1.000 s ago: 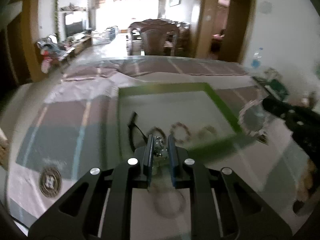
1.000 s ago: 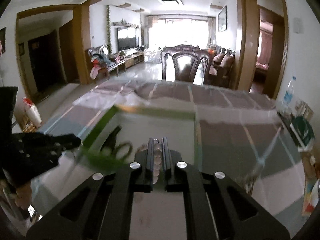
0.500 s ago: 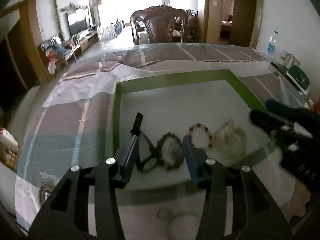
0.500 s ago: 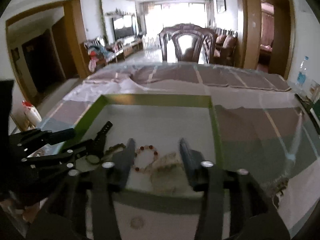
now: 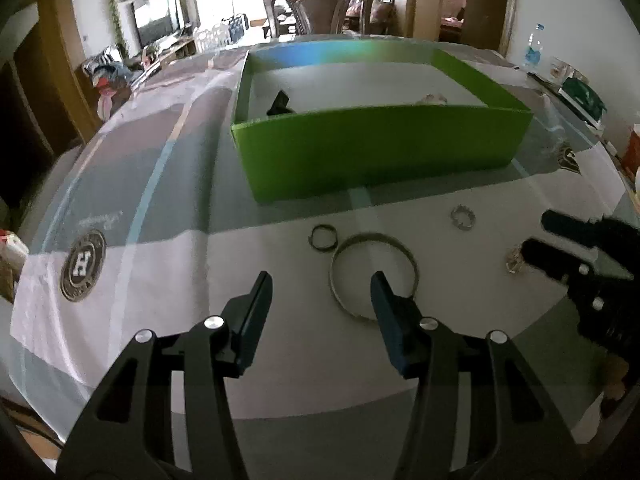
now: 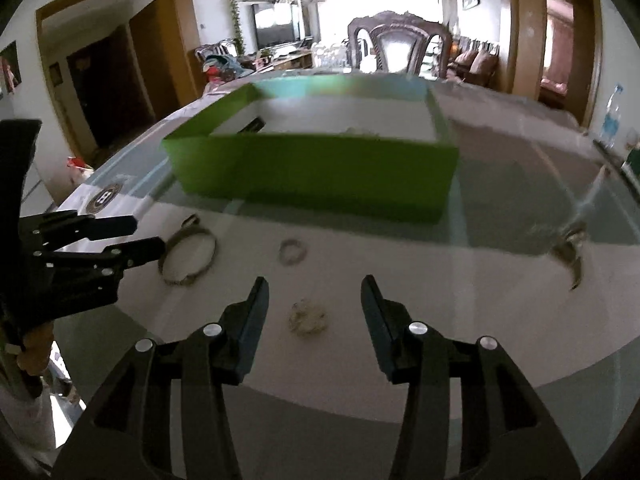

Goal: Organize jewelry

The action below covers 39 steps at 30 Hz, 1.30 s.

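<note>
Nearest in the left wrist view, the left gripper (image 5: pixel 322 294) hangs wide open and empty at lower centre, its right finger over the near arc of the large bangle (image 5: pixel 374 276), which lies flat on the surface (image 5: pixel 160 288). In the right wrist view the right gripper (image 6: pixel 314 300) is likewise spread wide with nothing in it, the small pale beaded piece (image 6: pixel 308 317) lying between and just ahead of its fingers.

A little farther out on the surface sit a small dark ring (image 5: pixel 323 238) just beside the bangle's upper left, and a small silvery ring (image 5: pixel 463 217) toward the right of the frame. Another blurred piece (image 6: pixel 570 246) lies at the right edge of the right wrist view; what it is I cannot tell.

Beyond these stands the green box (image 5: pixel 380 160), mid-frame, with some dark and pale items already inside.

The step in hand looks like picking loose pieces for the box. To do it well, I'd shift the left gripper so one finger drops inside the bangle and one outside, pinching the band; the right should come straight down over the beaded piece and close gently so it does not skid
</note>
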Tool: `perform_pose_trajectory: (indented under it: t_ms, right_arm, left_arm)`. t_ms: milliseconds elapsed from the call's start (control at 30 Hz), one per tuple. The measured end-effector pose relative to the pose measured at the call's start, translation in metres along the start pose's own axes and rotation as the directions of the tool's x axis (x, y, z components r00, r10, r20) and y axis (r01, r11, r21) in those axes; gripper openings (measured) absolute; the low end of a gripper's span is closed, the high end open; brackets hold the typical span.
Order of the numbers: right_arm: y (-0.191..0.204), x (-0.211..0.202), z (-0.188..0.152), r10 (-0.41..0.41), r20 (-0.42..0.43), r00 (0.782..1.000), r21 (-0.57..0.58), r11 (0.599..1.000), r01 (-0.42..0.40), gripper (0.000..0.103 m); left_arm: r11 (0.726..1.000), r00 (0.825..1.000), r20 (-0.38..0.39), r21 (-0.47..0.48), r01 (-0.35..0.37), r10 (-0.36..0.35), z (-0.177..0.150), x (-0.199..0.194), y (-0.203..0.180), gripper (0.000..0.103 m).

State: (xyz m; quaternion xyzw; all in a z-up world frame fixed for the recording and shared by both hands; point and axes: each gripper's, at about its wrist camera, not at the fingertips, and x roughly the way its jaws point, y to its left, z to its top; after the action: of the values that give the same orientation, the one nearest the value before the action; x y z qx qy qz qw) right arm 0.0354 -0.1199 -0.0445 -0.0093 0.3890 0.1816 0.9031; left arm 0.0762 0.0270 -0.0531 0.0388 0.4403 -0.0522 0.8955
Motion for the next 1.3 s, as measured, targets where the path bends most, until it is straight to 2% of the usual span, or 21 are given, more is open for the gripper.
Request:
perform_pose_trajectory:
  t_ms: [267, 333, 400, 667, 767, 833, 933, 1000, 1200, 1300]
  right_arm:
    - [0.009, 0.017, -0.007, -0.037, -0.045, 0.998, -0.026, 0.999, 0.036, 0.048]
    - [0.008, 0.018, -0.008, -0.035, -0.047, 0.998, -0.020, 0.999, 0.034, 0.047]
    - [0.007, 0.016, -0.009, -0.027, -0.044, 0.999, -0.013, 1.000, 0.027, 0.047]
    - [0.005, 0.015, -0.010, -0.023, -0.053, 0.998, -0.020, 1.000, 0.022, 0.047]
    - [0.006, 0.015, -0.010, -0.024, -0.053, 0.998, -0.032, 0.999, 0.022, 0.032]
    - [0.005, 0.015, -0.010, -0.024, -0.052, 0.998, -0.027, 0.999, 0.023, 0.023]
    - [0.003, 0.015, -0.010, -0.020, -0.051, 0.999, -0.017, 1.000, 0.020, 0.021]
    - [0.002, 0.016, -0.010, -0.022, -0.050, 0.999, -0.012, 1.000, 0.022, 0.021]
    - [-0.003, 0.016, -0.009, -0.022, -0.045, 0.999, 0.020, 1.000, 0.023, 0.021]
    - [-0.005, 0.015, -0.008, -0.017, -0.044, 0.999, 0.030, 0.999, 0.019, 0.021]
  left_arm:
    - [0.999, 0.999, -0.031, -0.032, 0.013, -0.014, -0.007, 0.012, -0.002, 0.050]
    - [0.999, 0.999, -0.034, -0.037, 0.016, -0.017, -0.008, 0.014, -0.003, 0.043]
    - [0.999, 0.999, -0.033, -0.038, 0.012, -0.013, -0.009, 0.015, -0.005, 0.041]
    - [0.999, 0.999, -0.034, -0.051, 0.012, -0.014, -0.001, 0.020, -0.007, 0.041]
    - [0.999, 1.000, -0.023, -0.042, -0.006, 0.005, 0.000, 0.022, -0.010, 0.039]
    - [0.999, 1.000, -0.020, -0.037, -0.004, 0.003, -0.001, 0.020, -0.011, 0.030]
    - [0.999, 1.000, -0.023, -0.035, -0.004, 0.003, -0.002, 0.018, -0.012, 0.020]
    - [0.999, 1.000, -0.024, -0.036, -0.010, 0.009, -0.003, 0.017, -0.014, 0.018]
    - [0.999, 0.999, -0.010, -0.024, -0.037, 0.037, -0.010, 0.011, -0.021, 0.017]
    - [0.999, 1.000, -0.016, -0.024, -0.026, 0.026, -0.013, 0.008, -0.024, 0.017]
